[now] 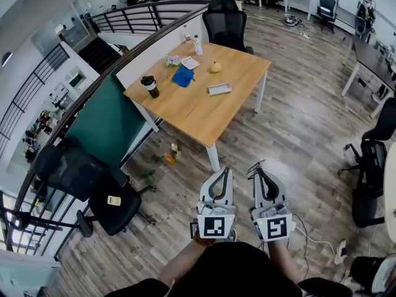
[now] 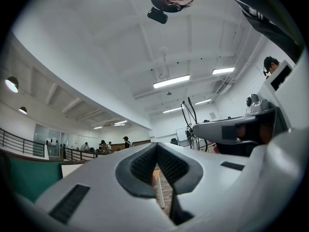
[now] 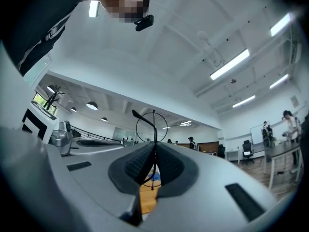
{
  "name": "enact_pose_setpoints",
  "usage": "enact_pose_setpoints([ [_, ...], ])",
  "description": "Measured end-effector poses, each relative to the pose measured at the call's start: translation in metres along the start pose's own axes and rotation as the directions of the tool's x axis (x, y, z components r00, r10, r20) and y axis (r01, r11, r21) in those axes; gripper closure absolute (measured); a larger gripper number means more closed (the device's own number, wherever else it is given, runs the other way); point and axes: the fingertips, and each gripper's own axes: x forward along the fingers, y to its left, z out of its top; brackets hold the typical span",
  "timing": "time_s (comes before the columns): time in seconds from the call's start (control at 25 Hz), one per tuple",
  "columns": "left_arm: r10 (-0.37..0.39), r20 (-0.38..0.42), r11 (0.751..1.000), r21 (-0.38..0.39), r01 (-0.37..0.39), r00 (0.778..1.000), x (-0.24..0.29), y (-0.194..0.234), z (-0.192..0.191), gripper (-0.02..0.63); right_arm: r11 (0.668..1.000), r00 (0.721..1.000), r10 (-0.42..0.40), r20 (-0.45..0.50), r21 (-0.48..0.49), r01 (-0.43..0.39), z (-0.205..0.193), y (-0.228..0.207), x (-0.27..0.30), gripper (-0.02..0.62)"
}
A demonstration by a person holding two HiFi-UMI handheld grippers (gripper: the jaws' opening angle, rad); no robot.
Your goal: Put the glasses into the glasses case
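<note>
Head view | step: bring glasses (image 1: 255, 165) to table (image 1: 204, 113) | right claw (image 1: 260, 171) clamped on them | left claw (image 1: 223, 173) together, empty | next: reach case (image 1: 219, 89) (likely the pale box)

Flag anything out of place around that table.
Small objects lie on the floor beside the table's near leg, not on top. Otherwise only the glasses are away from it, clamped in the right tool.

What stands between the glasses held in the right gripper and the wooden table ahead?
Nothing visible. The right gripper is shut on the glasses; only open floor lies between it and the table, which is some way off.
</note>
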Motion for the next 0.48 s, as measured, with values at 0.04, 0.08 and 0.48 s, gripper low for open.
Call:
enact_pose_setpoints([
  [0.04, -0.004, 0.006, 1.0, -0.003, 0.004, 1.0, 0.008, 0.0, -0.002, 0.586, 1.0, 1.0, -0.005, 0.002, -0.004, 0.005, -0.002, -0.006, 0.005, 0.58],
  [0.08, -0.002, 0.014, 1.0, -0.016, 0.002, 1.0, 0.016, 0.001, -0.005, 0.587, 1.0, 1.0, -0.009, 0.004, -0.008, 0.009, -0.003, -0.012, 0.01, 0.58],
  [0.48, 0.004, 0.026, 0.997, -0.071, -0.002, 1.0, 0.107, 0.021, -0.028, 0.586, 0.998, 0.999, -0.039, 0.006, -0.045, 0.039, -0.009, -0.072, 0.081, 0.58],
])
